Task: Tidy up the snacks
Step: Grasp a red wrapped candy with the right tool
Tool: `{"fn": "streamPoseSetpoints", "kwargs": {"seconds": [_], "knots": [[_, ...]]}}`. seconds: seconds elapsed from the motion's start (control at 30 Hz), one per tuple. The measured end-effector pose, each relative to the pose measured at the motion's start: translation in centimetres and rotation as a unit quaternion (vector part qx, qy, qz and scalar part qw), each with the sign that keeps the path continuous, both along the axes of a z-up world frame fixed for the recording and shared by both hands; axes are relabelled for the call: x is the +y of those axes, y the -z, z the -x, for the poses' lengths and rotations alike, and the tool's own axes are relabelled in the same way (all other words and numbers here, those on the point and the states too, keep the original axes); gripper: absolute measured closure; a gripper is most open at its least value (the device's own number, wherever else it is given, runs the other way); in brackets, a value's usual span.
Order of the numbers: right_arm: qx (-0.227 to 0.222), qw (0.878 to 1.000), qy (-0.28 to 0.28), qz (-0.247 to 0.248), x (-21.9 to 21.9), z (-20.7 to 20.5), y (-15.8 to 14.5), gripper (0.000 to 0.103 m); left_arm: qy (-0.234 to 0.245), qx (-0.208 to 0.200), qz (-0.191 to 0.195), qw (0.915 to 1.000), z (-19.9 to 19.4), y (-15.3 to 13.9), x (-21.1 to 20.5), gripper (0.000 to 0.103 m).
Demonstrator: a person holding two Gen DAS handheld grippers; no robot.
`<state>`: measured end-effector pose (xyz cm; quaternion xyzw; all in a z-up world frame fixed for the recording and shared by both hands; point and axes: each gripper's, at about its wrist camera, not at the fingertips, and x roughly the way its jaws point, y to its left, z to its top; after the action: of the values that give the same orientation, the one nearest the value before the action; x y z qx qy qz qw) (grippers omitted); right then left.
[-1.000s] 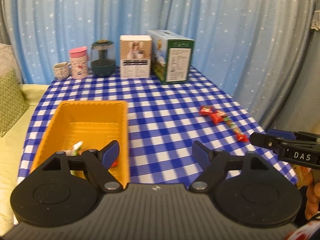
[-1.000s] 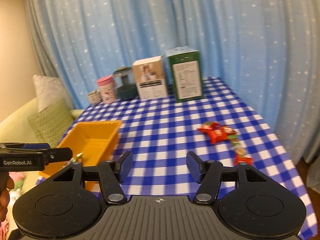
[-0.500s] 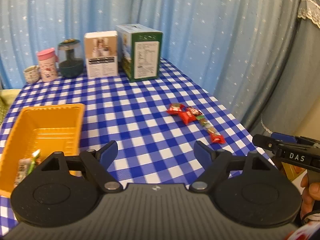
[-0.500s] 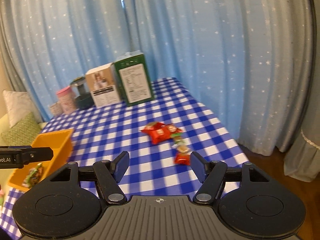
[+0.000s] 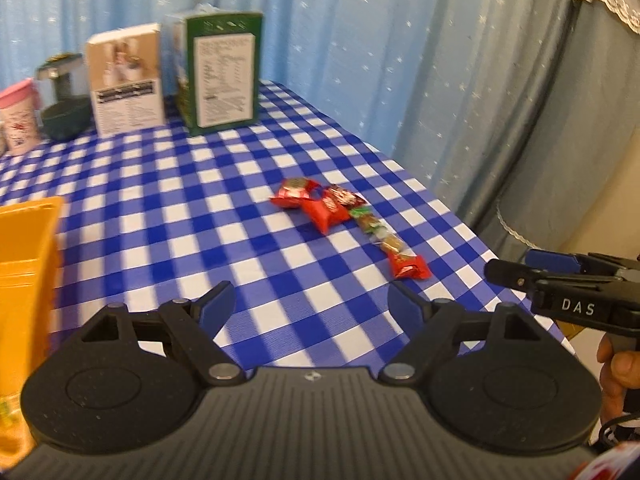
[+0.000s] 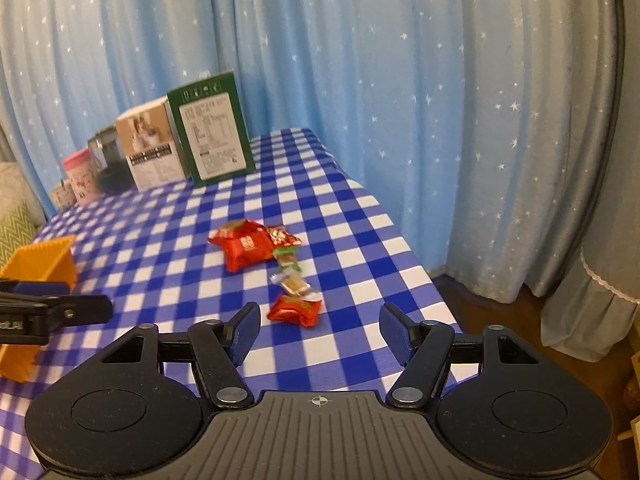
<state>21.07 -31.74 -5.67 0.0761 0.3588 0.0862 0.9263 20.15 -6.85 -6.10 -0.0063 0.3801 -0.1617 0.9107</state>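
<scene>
Both grippers hover over the blue-and-white checked tablecloth (image 6: 360, 216) with nothing between their blue-padded fingers. Left gripper (image 5: 310, 304) has its jaws spread wide over bare cloth, short of the snacks. Right gripper (image 6: 320, 330) also stands open, a little narrower, its jaws apart on either side of the cloth just short of the nearest wrapper, touching nothing.

Taking the snack row as the landmark and going left to right: well to its left sits the orange bin (image 5: 24, 264), its corner also showing in the right wrist view (image 6: 44, 260); what lies inside cannot be made out. Beyond the row and to its left, along the curtain (image 6: 400, 80), stand a pink cup (image 6: 80, 176), a dark jar (image 6: 108, 164), a white-and-tan box (image 6: 152, 148) and a green box (image 6: 210, 132), in that order.

The snacks themselves lie in a loose line near the cloth's right edge. At the far end is a puffy red pouch (image 6: 244, 246) with a second red-and-gold packet (image 6: 284, 236) touching it. From there a string of small clear-wrapped sweets (image 6: 294, 276), tan and green inside, runs toward the cameras. It ends in a small red crinkled packet (image 6: 296, 310), just ahead of the right gripper's left finger. In the left wrist view the same row (image 5: 352, 220) sits ahead and to the right, with the right gripper's tip beyond it, held by a hand (image 5: 616, 376).
</scene>
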Motion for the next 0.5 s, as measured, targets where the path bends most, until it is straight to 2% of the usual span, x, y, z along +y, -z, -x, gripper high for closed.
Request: {"fn": "streamPoseSetpoints", "kwargs": {"seconds": [0.07, 0.13, 0.27, 0.5], "knots": [[0.006, 1.0, -0.007, 0.0, -0.3, -0.7, 1.0, 0.037, 0.007, 0.003, 0.002, 1.0, -0.9, 1.1, -1.2, 0.022], [0.016, 1.0, -0.017, -0.003, -0.7, -1.4, 2.0, 0.044, 0.011, 0.007, 0.0, 0.9999, -1.7, 2.2, -2.1, 0.022], [0.031, 0.998, -0.047, -0.006, -0.5, -3.0, 3.4, 0.046, 0.011, 0.012, -0.01, 0.9998, -3.0, 3.9, -3.0, 0.021], [-0.002, 0.99, -0.138, 0.041, 1.7, -6.2, 4.8, 0.046, 0.022, 0.014, -0.041, 0.9988, -4.7, 5.2, -2.3, 0.021]]}}
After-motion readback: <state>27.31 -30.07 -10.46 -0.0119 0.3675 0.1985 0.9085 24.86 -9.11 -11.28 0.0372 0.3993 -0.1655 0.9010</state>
